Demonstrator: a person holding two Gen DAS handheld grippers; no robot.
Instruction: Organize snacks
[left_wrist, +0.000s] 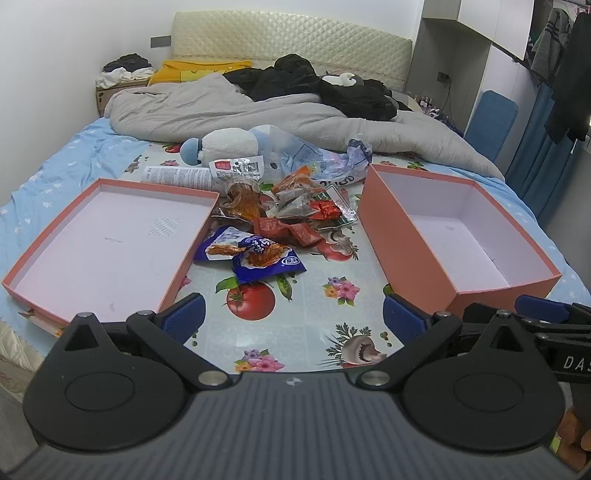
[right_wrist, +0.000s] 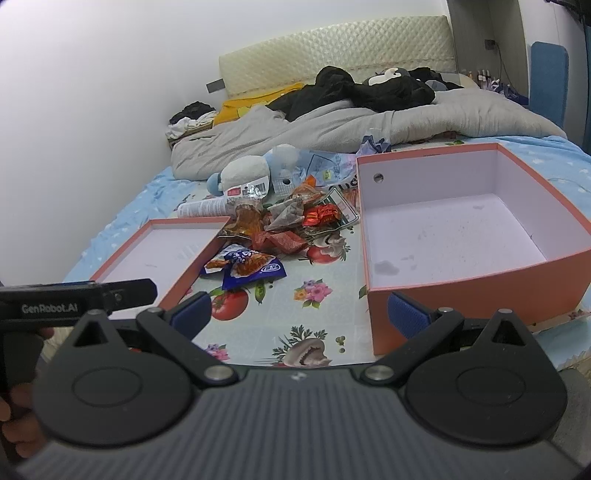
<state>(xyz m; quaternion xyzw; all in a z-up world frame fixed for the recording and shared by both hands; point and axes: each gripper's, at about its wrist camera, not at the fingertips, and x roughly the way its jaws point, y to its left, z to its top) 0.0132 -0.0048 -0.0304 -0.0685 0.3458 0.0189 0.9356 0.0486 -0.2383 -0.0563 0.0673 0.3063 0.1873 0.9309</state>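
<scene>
Plush toy (left_wrist: 225, 144), grey duvet (left_wrist: 258, 110), black clothes (left_wrist: 314, 85) on bed.

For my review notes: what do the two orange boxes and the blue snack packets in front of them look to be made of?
Deep orange box and shallow orange lid: likely rigid paperboard, matte orange outside, plain white inside, with crisp folded corners and thin straight walls. Blue snack packets: seemingly glossy plastic film, crinkled, catching highlights, with printed lettering. The mat beneath looks like shiny printed vinyl, though that is a guess.

You worked in a bedroom with plain white walls (left_wrist: 55, 55). A cream quilted headboard (left_wrist: 291, 40) stood behind the bed, a rumpled grey duvet (left_wrist: 229, 110) lay across the blue sheet (left_wrist: 51, 177), and clothes hung on a rail (left_wrist: 561, 55).
</scene>
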